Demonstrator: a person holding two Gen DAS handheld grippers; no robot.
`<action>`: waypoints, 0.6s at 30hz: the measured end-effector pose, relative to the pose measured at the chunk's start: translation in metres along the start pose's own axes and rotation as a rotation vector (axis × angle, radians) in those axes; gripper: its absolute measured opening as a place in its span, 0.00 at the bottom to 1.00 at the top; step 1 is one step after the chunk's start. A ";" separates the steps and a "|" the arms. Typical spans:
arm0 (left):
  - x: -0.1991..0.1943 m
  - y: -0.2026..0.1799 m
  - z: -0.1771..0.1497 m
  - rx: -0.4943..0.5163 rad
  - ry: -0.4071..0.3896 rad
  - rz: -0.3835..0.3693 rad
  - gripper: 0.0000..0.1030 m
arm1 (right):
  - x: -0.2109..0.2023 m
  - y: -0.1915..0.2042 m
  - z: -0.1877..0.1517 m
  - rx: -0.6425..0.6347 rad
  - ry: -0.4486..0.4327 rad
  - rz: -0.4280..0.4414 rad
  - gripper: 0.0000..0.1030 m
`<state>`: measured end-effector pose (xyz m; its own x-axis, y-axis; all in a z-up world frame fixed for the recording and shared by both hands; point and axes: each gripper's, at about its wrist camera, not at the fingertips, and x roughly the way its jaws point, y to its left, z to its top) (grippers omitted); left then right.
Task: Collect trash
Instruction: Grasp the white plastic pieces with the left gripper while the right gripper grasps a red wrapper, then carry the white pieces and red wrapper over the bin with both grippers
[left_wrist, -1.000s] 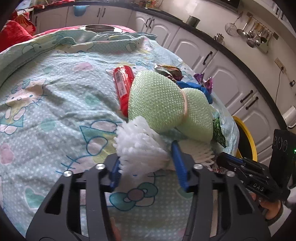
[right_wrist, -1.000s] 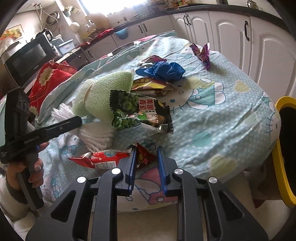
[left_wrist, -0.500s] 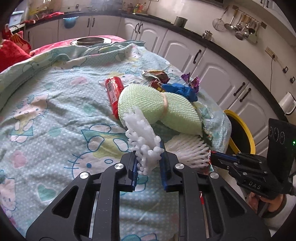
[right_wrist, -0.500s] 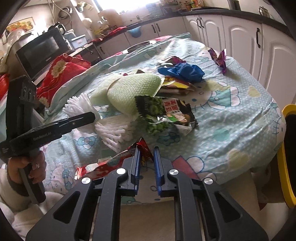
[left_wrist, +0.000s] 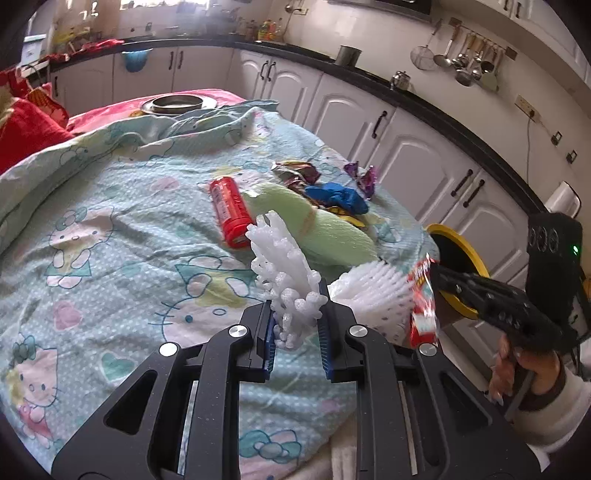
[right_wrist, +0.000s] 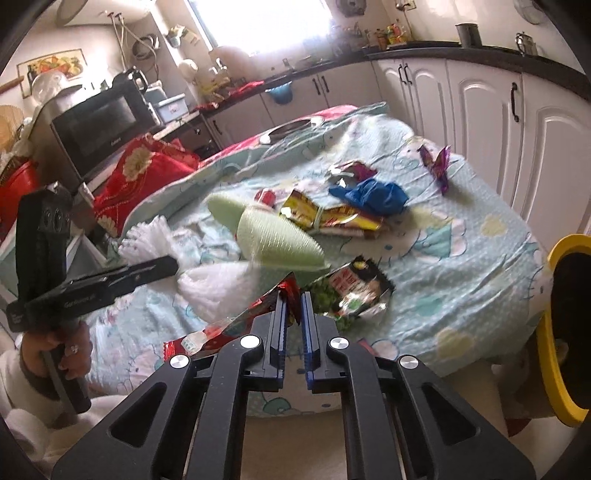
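My left gripper (left_wrist: 295, 314) is clenching a white foam fruit net (left_wrist: 284, 273), which is standing up at the centre of the left wrist view. My right gripper (right_wrist: 293, 306) is pinching a red snack wrapper (right_wrist: 229, 326) that is trailing toward the lower left. Other litter is lying on the cartoon-print bedsheet (left_wrist: 110, 258): a green foam sleeve (right_wrist: 277, 240), a green pea packet (right_wrist: 354, 291) and a blue glove (right_wrist: 373, 195). The yellow-rimmed bin (right_wrist: 557, 332) is sitting at the right edge.
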<state>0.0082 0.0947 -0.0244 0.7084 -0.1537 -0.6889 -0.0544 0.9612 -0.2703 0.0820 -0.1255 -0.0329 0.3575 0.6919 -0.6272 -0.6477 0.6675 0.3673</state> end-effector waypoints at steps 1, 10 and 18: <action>-0.002 -0.002 0.000 0.005 -0.005 0.000 0.13 | -0.003 -0.002 0.002 0.005 -0.010 -0.002 0.07; -0.013 -0.020 0.015 0.036 -0.058 -0.024 0.13 | -0.023 -0.018 0.013 0.038 -0.073 -0.016 0.06; -0.003 -0.044 0.032 0.089 -0.094 -0.042 0.13 | -0.041 -0.031 0.022 0.067 -0.130 -0.039 0.06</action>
<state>0.0312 0.0601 0.0108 0.7719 -0.1761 -0.6109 0.0365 0.9716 -0.2339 0.1020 -0.1691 -0.0037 0.4685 0.6921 -0.5492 -0.5870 0.7084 0.3920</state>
